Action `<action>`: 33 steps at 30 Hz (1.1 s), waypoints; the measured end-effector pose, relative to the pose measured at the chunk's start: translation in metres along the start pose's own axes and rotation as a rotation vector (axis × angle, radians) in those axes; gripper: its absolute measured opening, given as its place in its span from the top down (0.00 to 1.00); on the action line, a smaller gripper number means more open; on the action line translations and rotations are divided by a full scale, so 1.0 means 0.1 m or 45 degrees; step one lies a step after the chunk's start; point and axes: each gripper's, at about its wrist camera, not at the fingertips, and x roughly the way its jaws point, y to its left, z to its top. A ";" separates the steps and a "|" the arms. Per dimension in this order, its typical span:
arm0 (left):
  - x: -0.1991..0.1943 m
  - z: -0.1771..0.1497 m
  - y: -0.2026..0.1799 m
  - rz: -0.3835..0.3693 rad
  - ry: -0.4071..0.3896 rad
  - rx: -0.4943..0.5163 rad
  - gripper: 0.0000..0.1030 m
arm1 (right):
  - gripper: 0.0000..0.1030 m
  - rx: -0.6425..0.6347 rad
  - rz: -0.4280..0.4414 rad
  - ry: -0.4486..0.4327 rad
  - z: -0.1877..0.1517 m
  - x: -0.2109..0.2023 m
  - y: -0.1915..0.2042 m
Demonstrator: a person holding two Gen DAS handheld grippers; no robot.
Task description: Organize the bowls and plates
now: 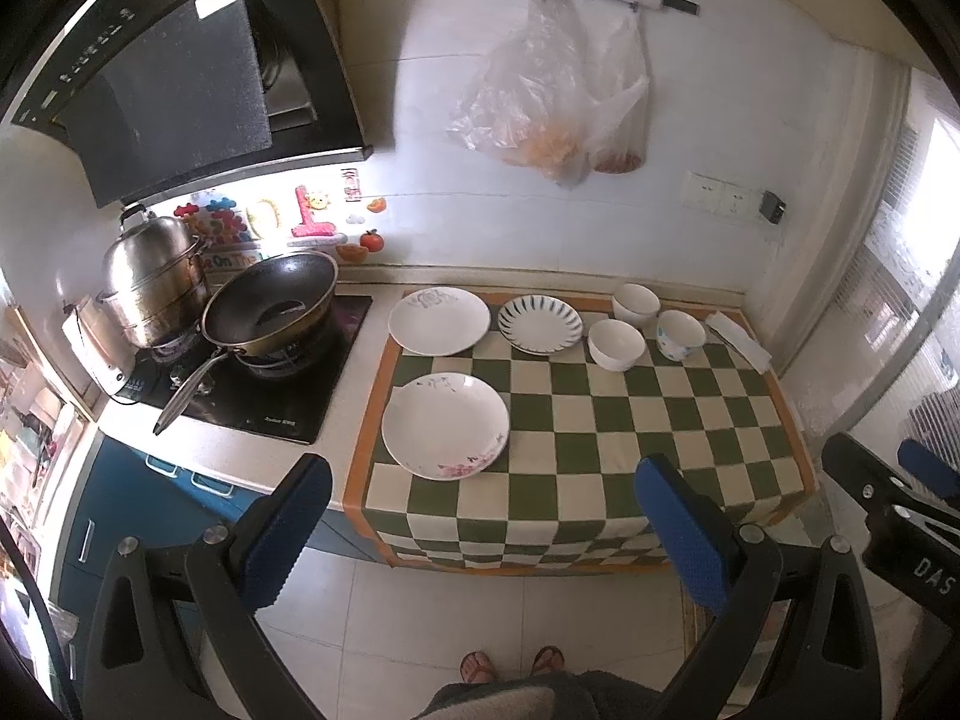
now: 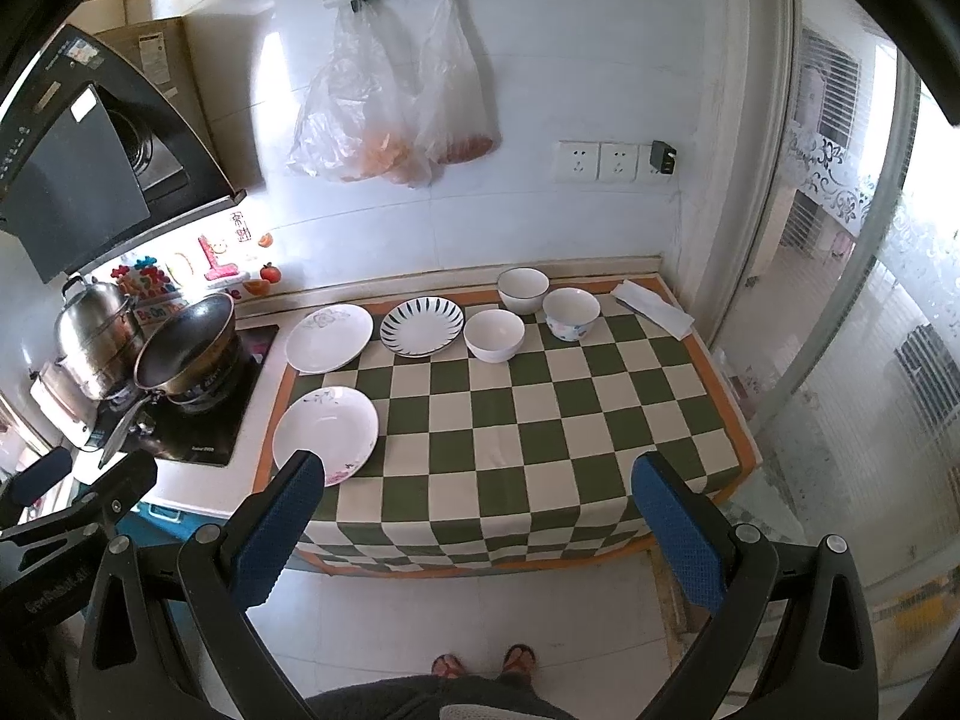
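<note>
While left tongs [image 1: 486, 516] gape (empty) | right tongs [image 2: 480, 516] gape | plates [image 1: 445, 425] apart

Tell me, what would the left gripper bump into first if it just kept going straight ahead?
Probably the checkered cloth on the counter, on a bare patch just right of the near plate. The left gripper is open and well back, so depth is hard to judge.
</note>
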 end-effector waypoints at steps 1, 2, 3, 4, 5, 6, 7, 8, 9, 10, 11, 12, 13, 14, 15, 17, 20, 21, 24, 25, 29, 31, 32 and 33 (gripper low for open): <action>0.03 0.01 0.02 0.002 -0.020 -0.006 0.00 | 0.00 0.016 0.022 -0.003 0.00 0.04 0.00; 0.08 0.02 0.05 0.007 -0.037 -0.005 0.00 | 0.00 0.021 0.046 -0.006 -0.01 0.09 0.01; 0.14 0.03 0.08 0.002 -0.038 0.001 0.00 | 0.00 0.012 0.079 -0.002 -0.02 0.18 0.04; 0.22 0.04 0.12 -0.015 -0.037 0.008 0.00 | 0.00 0.001 0.101 0.011 -0.03 0.25 0.07; 0.32 0.04 0.16 -0.027 -0.019 0.008 0.00 | 0.00 -0.013 0.126 0.023 -0.04 0.34 0.11; 0.42 0.07 0.24 -0.038 0.002 0.000 0.00 | 0.00 -0.026 0.152 0.042 -0.06 0.45 0.16; 0.54 0.09 0.32 -0.048 0.022 -0.006 0.00 | 0.00 -0.041 0.169 0.080 -0.08 0.60 0.23; 0.66 0.09 0.38 -0.038 0.046 -0.012 0.00 | 0.00 -0.050 0.182 0.112 -0.10 0.74 0.29; 0.81 0.08 0.46 -0.014 0.068 -0.021 0.00 | 0.00 -0.062 0.187 0.144 -0.12 0.90 0.36; 0.94 0.08 0.53 0.006 0.092 -0.023 0.00 | 0.00 -0.076 0.189 0.170 -0.14 1.04 0.41; 1.07 0.07 0.58 0.019 0.115 -0.029 0.00 | 0.00 -0.086 0.194 0.200 -0.17 1.21 0.48; 1.24 0.07 0.67 0.028 0.139 -0.042 0.00 | 0.00 -0.095 0.195 0.227 -0.19 1.36 0.53; 1.37 0.06 0.72 0.044 0.161 -0.052 0.00 | 0.00 -0.106 0.202 0.265 -0.21 1.57 0.59; 1.52 0.05 0.80 0.060 0.192 -0.068 0.00 | 0.00 -0.114 0.212 0.301 -0.23 1.76 0.64; 1.74 0.06 0.89 0.070 0.230 -0.083 0.00 | 0.00 -0.124 0.223 0.339 -0.24 1.96 0.70; 2.02 0.03 1.00 0.101 0.279 -0.101 0.00 | 0.00 -0.141 0.252 0.410 -0.28 2.40 0.80; 2.54 0.00 1.16 0.138 0.362 -0.115 0.00 | 0.00 -0.159 0.281 0.506 -0.31 3.03 0.93; 2.71 -0.01 1.20 0.141 0.395 -0.118 0.00 | 0.00 -0.157 0.295 0.541 -0.31 3.26 0.96; 3.24 -0.02 1.30 0.150 0.486 -0.123 0.00 | 0.00 -0.139 0.331 0.627 -0.28 3.82 1.01; 3.38 -0.02 1.32 0.160 0.512 -0.132 0.00 | 0.00 -0.136 0.339 0.665 -0.26 4.05 1.03; 4.01 0.01 1.45 0.128 0.624 -0.188 0.00 | 0.01 -0.113 0.362 0.781 -0.18 4.78 1.08; 4.26 0.01 1.48 0.139 0.665 -0.198 0.02 | 0.03 -0.105 0.387 0.831 -0.14 5.14 1.11; 4.33 0.02 1.49 0.149 0.678 -0.198 0.02 | 0.04 -0.106 0.393 0.857 -0.14 5.29 1.13; 4.46 0.02 1.49 0.147 0.701 -0.202 0.02 | 0.05 -0.109 0.406 0.887 -0.14 5.44 1.16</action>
